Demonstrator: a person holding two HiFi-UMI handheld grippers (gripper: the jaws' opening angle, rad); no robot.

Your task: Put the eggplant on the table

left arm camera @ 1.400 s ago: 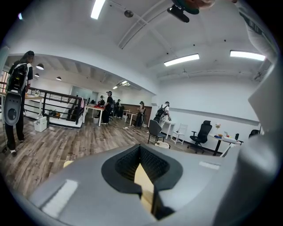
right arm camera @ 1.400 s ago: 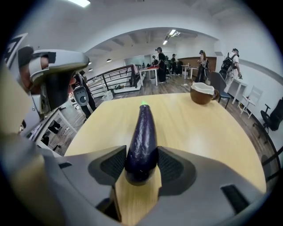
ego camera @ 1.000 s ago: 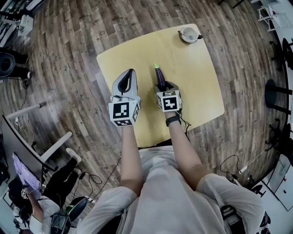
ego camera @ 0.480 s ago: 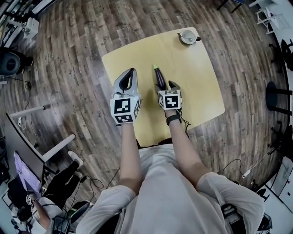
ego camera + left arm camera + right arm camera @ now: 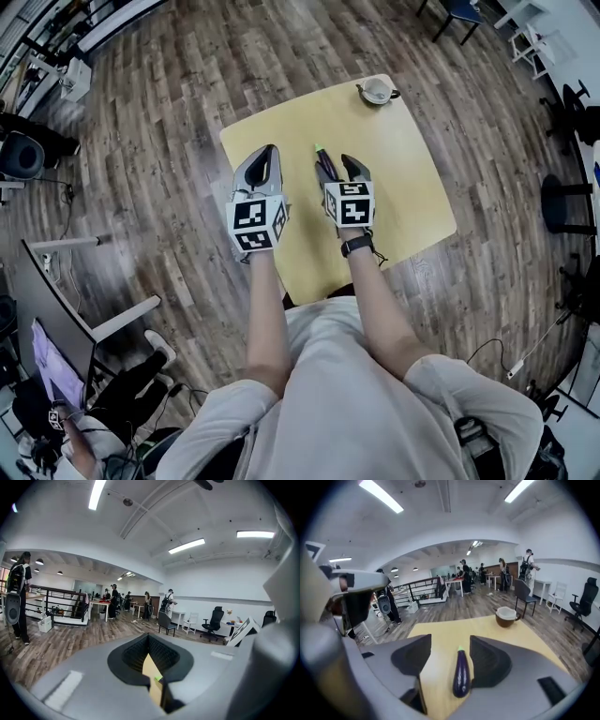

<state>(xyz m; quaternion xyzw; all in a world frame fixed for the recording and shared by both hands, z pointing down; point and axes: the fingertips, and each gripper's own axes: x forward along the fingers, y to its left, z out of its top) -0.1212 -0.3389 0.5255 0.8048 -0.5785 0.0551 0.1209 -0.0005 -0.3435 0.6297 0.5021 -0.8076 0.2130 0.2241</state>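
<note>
Head view shows the eggplant [image 5: 322, 157] laid lengthwise on the yellow table [image 5: 403, 178]. Its green tip is pointed away from the person, and it lies well apart from the cup [image 5: 378, 91] at the far corner. The task's thing is therefore already on the table, resting on its own side and borne by nothing else.

The right tongs [image 5: 337, 171] are held just behind and above the eggplant. In the right gripper view their jaws [image 5: 450, 644] are seen spread wide, and the eggplant [image 5: 461, 677] appears in the gap between them. Neither pad is pressed against it, and bare table is visible along its left side. The wide spread is judged to be what lets the eggplant lie free, so the tongs could be lifted off without dragging it or rolling it.

The left tongs [image 5: 266, 155] are held beside the right ones, over the near left part of the table. In the left gripper view their jaws [image 5: 151, 667] are pressed together on nothing. Only a thin slit is left, through which a strip of table and a speck of green can be made out. They are judged to be kept aside because the job needs one pair only.

The placing step is judged complete. A slight roll of the rounded body is the only risk that can be foreseen.
</note>
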